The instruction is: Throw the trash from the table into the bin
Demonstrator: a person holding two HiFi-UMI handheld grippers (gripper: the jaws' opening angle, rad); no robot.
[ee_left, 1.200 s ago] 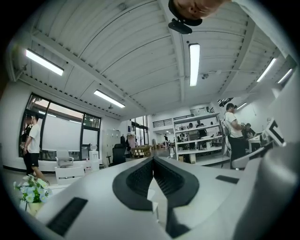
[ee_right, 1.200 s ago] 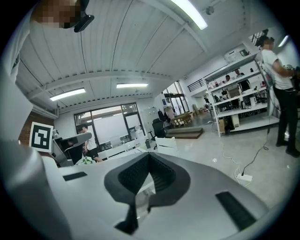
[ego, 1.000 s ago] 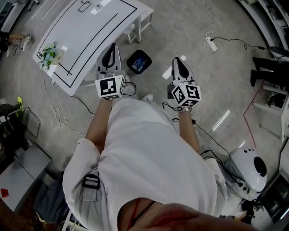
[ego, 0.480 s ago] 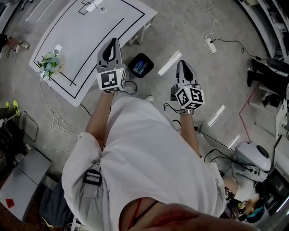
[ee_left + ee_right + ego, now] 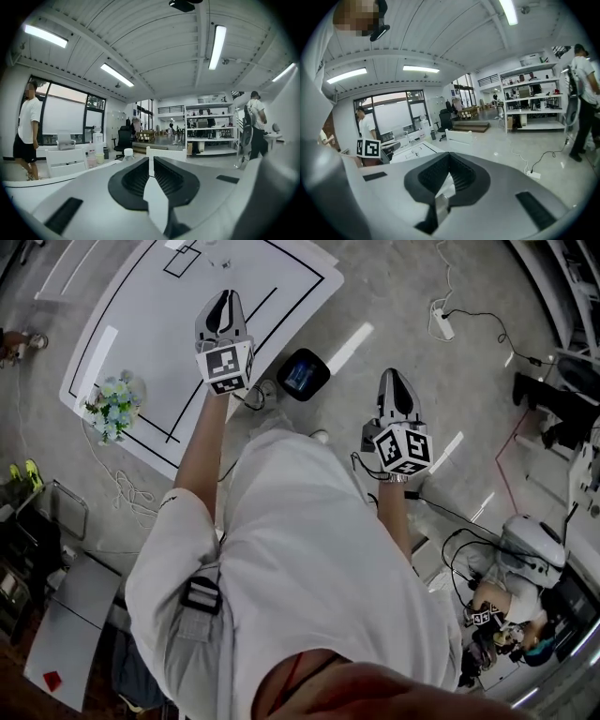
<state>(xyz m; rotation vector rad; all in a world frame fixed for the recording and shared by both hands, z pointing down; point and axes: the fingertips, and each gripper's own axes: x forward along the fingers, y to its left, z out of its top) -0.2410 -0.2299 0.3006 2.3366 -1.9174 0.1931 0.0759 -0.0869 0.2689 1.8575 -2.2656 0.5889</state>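
Concrete floor (image 5: 422, 296), white lined table (image 5: 141, 334), black bin (image 5: 302, 374); left gripper (image 5: 222, 300), right gripper (image 5: 395, 382): fingers closed, empty.

Bright ceiling strip lights (image 5: 216, 46), floor glare, heavy fisheye edge distortion.

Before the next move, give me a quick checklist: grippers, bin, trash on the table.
1. Left gripper empty: ok, jaws together, nothing between.
2. Right gripper empty: ok, same.
3. Jaws opened for a grab: not ok, both shut.
4. Bin found: ok, on the floor beside the table.
5. Trash picked out: cannot tell; only the flowers are clear on the table.
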